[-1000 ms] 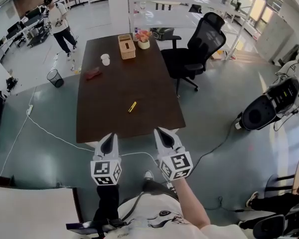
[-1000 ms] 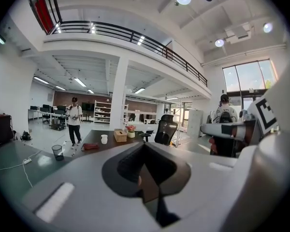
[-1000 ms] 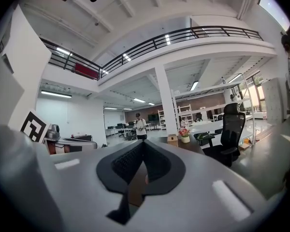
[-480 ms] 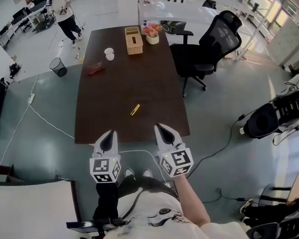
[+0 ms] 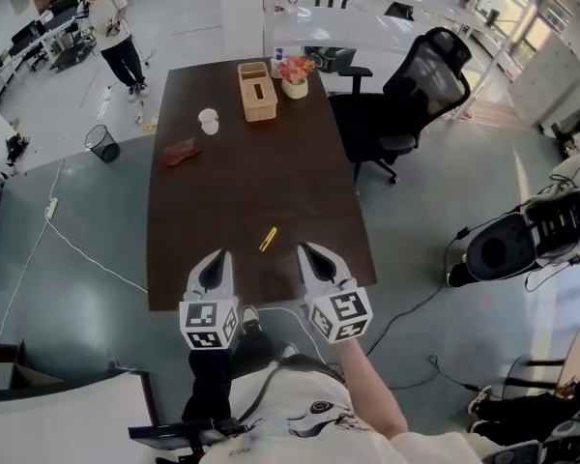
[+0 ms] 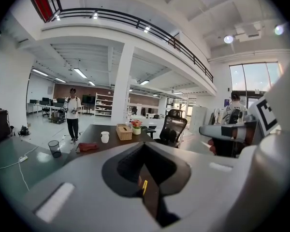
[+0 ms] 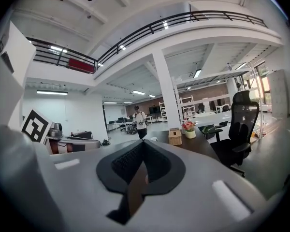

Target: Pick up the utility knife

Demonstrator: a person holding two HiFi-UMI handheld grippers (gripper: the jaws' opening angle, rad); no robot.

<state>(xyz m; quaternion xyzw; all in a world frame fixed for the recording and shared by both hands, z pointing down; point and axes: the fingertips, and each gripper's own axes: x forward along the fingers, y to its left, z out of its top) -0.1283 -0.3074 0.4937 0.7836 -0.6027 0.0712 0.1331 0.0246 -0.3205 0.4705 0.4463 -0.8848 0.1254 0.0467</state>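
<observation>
The knife (image 5: 268, 239) lies mid-frame on the table (image 5: 222, 187). The left gripper (image 5: 215, 259) and right gripper (image 5: 309, 252) hover just below it, jaws together (both empty).

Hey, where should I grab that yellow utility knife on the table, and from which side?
Grip the utility knife mid-body, across its narrow width, coming down from above. It lies flat and diagonal on the table, so probably only its long sides can be pinched.

Open tabletop (image 5: 213, 211) all around utility knife (image 5: 268, 239)
</observation>
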